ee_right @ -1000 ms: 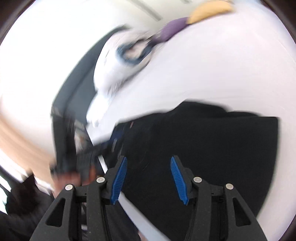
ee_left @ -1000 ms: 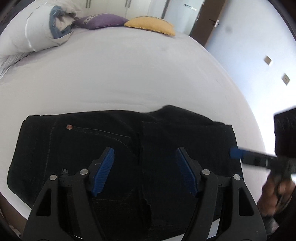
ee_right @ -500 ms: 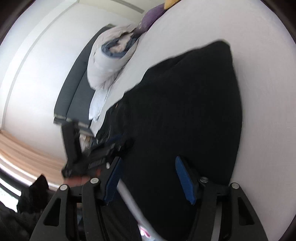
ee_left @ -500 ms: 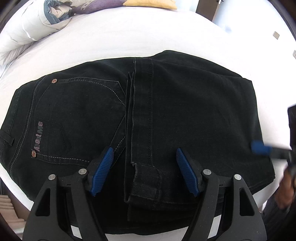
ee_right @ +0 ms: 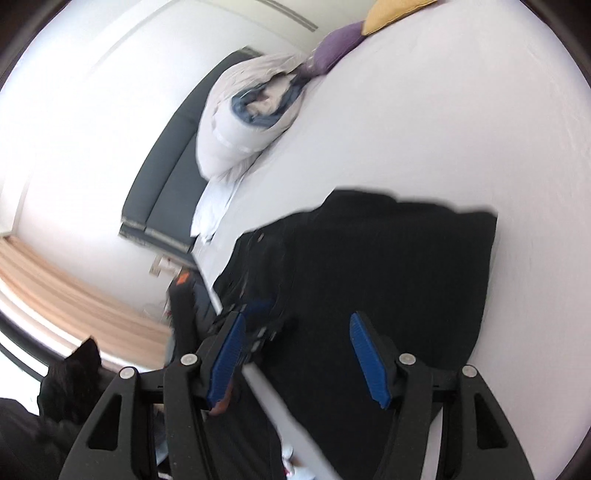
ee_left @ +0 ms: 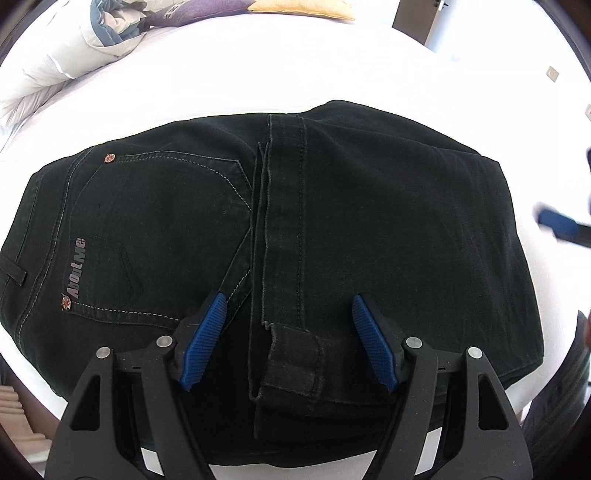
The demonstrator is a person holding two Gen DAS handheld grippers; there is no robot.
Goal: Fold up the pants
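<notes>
Both tongs stand released with nothing clasped. Left gripper (ee_left: 286, 341) hangs just above the folded pants (ee_left: 388, 221), its blue pads (ee_left: 203, 343) spread to either side of the hemmed leg end (ee_left: 293, 360) that lies on top of the stack; neither pad presses on the cloth. Right gripper (ee_right: 297, 358) has just been widening its jaws, and they too gape with no fabric caught between them, poised over the near right part of the same dark garment (ee_right: 388, 266). In the left wrist view, one blue tip of the right gripper (ee_left: 557, 223) shows at the far right edge, beyond the pants' side. The pants are black denim, folded into a broad rectangle near the front edge of the white bed (ee_left: 258, 74), with a back pocket (ee_left: 155, 236) bearing the lettering "About Me" facing up on the left half and the doubled legs laid over the right half. Farther up the bed lie a rolled white duvet (ee_right: 240, 125), a purple cushion (ee_right: 338, 46) and a yellow cushion (ee_right: 391, 13). A dark headboard (ee_right: 170, 173) stands against the wall beside the duvet.
</notes>
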